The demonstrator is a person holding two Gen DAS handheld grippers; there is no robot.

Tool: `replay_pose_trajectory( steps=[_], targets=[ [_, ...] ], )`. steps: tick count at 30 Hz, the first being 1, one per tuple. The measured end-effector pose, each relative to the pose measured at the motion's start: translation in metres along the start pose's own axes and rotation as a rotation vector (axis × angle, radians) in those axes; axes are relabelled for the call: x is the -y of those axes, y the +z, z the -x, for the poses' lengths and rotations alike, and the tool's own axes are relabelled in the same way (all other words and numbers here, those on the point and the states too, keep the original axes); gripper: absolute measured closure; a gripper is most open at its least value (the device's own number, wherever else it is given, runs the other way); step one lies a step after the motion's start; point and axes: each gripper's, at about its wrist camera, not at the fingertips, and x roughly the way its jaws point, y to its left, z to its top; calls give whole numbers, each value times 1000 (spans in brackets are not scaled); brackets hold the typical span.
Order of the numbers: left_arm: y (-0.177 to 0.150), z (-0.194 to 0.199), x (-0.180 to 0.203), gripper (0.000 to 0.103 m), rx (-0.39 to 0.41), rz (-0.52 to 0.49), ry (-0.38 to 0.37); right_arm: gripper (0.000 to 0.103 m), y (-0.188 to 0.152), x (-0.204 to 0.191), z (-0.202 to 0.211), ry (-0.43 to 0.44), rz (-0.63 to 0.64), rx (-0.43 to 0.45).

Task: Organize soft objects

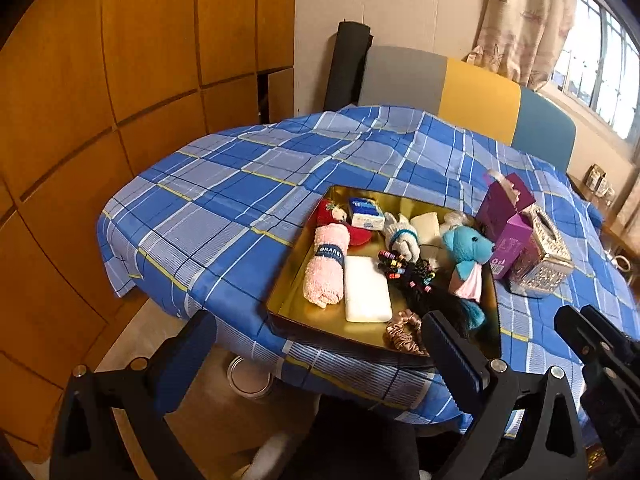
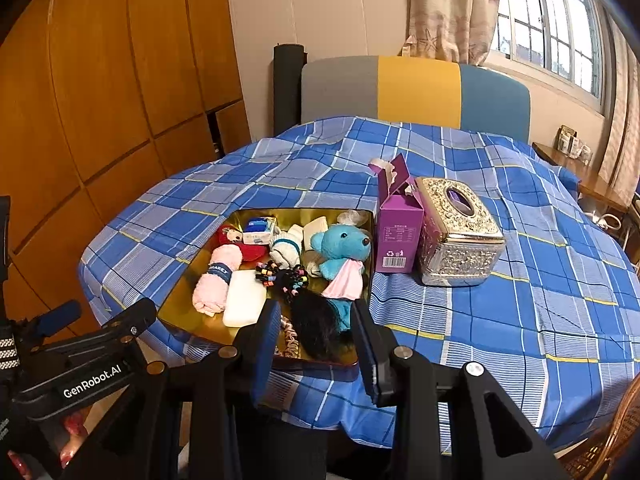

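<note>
A gold tray (image 1: 286, 284) (image 2: 188, 276) sits on the blue plaid tablecloth near the front edge. It holds a rolled pink towel (image 1: 326, 268) (image 2: 216, 280), a white pad (image 1: 366, 290) (image 2: 244, 298), a blue plush bear (image 1: 466, 254) (image 2: 340, 250), a white sock (image 1: 402, 236), a red plush (image 1: 326, 212), a tissue pack (image 1: 366, 214), black hair ties with beads (image 1: 412, 276) (image 2: 292, 280) and a pink scrunchie (image 1: 404, 332). My left gripper (image 1: 316, 356) is open and empty, in front of the tray. My right gripper (image 2: 316, 344) is open and empty, at the tray's near edge.
A purple carton (image 2: 398, 228) (image 1: 506, 220) and a silver tissue box (image 2: 458, 232) (image 1: 540, 256) stand right of the tray. A grey, yellow and blue chair back (image 2: 416, 92) is behind the table. Wooden cabinets (image 1: 100, 120) are on the left. A glass jar (image 1: 248, 376) sits on the floor.
</note>
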Motion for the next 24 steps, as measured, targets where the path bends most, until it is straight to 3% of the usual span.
replay_pose_trajectory(
  steps=[24],
  targets=[
    [0,7,5,0,0,-45,15,67,0,0,1,-10,-5,-3]
  ],
)
